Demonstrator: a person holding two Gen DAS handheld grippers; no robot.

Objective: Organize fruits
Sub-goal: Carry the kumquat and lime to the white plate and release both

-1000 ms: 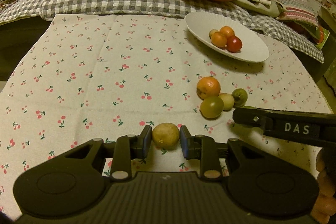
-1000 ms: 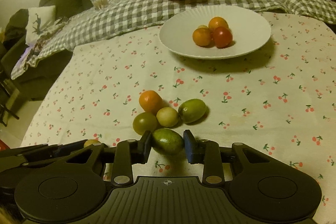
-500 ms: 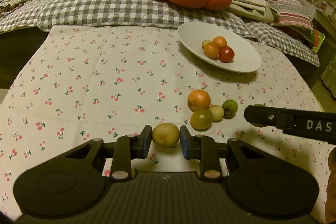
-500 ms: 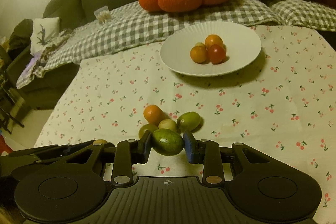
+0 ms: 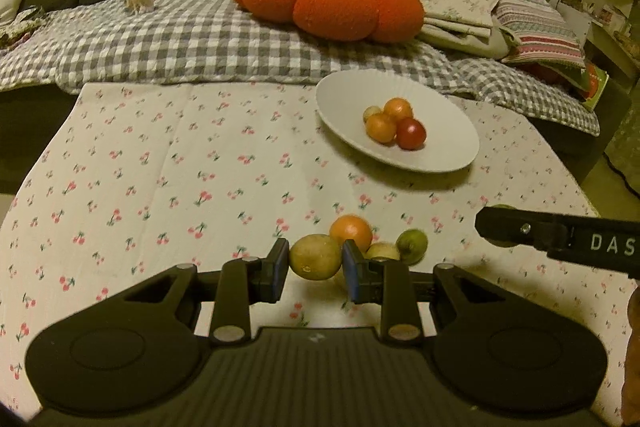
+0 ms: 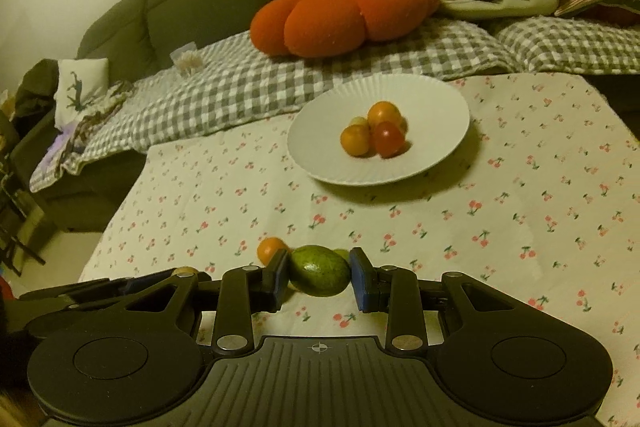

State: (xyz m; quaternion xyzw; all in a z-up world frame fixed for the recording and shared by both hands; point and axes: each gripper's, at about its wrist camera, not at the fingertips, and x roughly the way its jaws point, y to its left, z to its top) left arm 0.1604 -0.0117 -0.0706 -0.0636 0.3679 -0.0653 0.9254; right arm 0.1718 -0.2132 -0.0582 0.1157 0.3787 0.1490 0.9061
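My left gripper (image 5: 315, 263) is shut on a yellow-brown fruit (image 5: 315, 256) and holds it above the cherry-print tablecloth. My right gripper (image 6: 320, 273) is shut on a green oval fruit (image 6: 320, 270), also lifted off the cloth. A white plate (image 5: 448, 147) at the back right holds an orange fruit (image 5: 398, 108), another orange fruit (image 5: 380, 127), a red one (image 5: 411, 133) and a small pale one. On the cloth below the grippers lie an orange (image 5: 352, 229), a pale fruit (image 5: 383, 251) and a green fruit (image 5: 412, 245).
A sofa with a grey checked blanket (image 5: 180, 39), an orange pumpkin cushion (image 5: 332, 1) and folded cloths (image 5: 464, 11) borders the table's far edge. The right gripper's finger (image 5: 556, 233) crosses the right side of the left wrist view.
Both grippers have risen with their fruits and tilted back; the loose fruits on the cloth now sit lower, just behind the fingers. The plate appears nearer the view's middle.
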